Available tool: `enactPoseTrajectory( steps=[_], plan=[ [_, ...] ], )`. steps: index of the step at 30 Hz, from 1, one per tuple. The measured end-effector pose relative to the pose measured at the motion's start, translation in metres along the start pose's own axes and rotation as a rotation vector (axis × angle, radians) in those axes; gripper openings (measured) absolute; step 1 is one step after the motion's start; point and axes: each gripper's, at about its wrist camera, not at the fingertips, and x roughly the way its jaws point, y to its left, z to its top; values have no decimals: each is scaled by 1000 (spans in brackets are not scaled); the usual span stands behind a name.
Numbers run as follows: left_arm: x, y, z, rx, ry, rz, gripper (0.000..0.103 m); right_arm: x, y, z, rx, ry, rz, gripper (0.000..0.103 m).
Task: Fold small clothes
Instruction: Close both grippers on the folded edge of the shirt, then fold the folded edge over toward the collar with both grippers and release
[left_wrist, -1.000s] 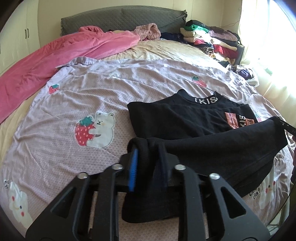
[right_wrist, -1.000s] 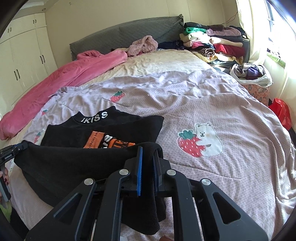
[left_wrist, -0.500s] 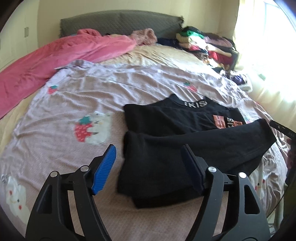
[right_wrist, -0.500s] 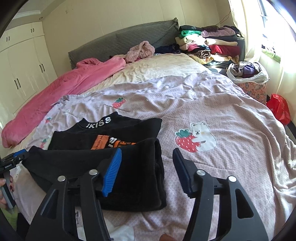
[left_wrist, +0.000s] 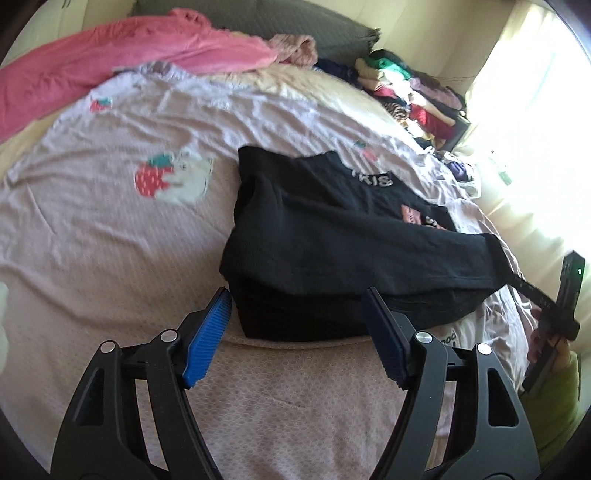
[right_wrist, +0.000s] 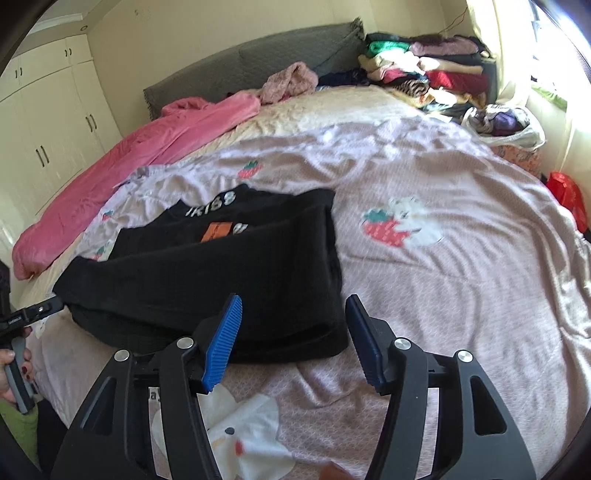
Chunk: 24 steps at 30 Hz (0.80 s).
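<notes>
A small black top (left_wrist: 332, 236) with white collar lettering and an orange patch lies on the lilac quilt (left_wrist: 92, 240), its lower part folded up over the chest. It also shows in the right wrist view (right_wrist: 229, 269). My left gripper (left_wrist: 297, 328) is open and empty, just short of the fold's near edge. My right gripper (right_wrist: 293, 332) is open and empty at the fold's near right corner. The other gripper's body shows at the right edge of the left wrist view (left_wrist: 554, 314) and at the left edge of the right wrist view (right_wrist: 22, 325).
A pink blanket (right_wrist: 140, 155) lies along the bed's left side. A pile of folded clothes (right_wrist: 424, 74) is stacked at the far right, with a bag of clothes (right_wrist: 502, 122) and a red bag (right_wrist: 565, 195) beside the bed. White cupboards (right_wrist: 48, 110) stand at left.
Both grippers opened and let go of the black top's hem, which now lies folded over the chest. Both have drawn back a little toward me.
</notes>
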Motion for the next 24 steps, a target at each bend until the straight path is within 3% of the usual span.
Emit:
enactPoseTrajectory(
  steps=[2,4,5,6,8,14,18,24],
  plan=[
    [3,2,4,-30,-9,-6,65,7,2,0,-2,13,10,48],
    [7,3,9,-37,-8,13,65,12,1,2,2,21,19,32],
    [9,4,12,-44,-5,16,57,14,1,4,2,24,22,25],
    [11,3,15,-49,-3,12,31,16,2,5,0,27,24,9],
    [12,-1,21,-39,-8,19,3,17,2,9,5,20,41,9],
    [7,-2,54,-47,-36,-26,2,9,-6,35,45,-46,92,8],
    [8,-5,84,-36,-63,-12,2,14,-13,67,86,-81,107,8],
    [27,-1,114,-64,-56,8,2,42,-20,104,152,-50,112,8]
  ],
)
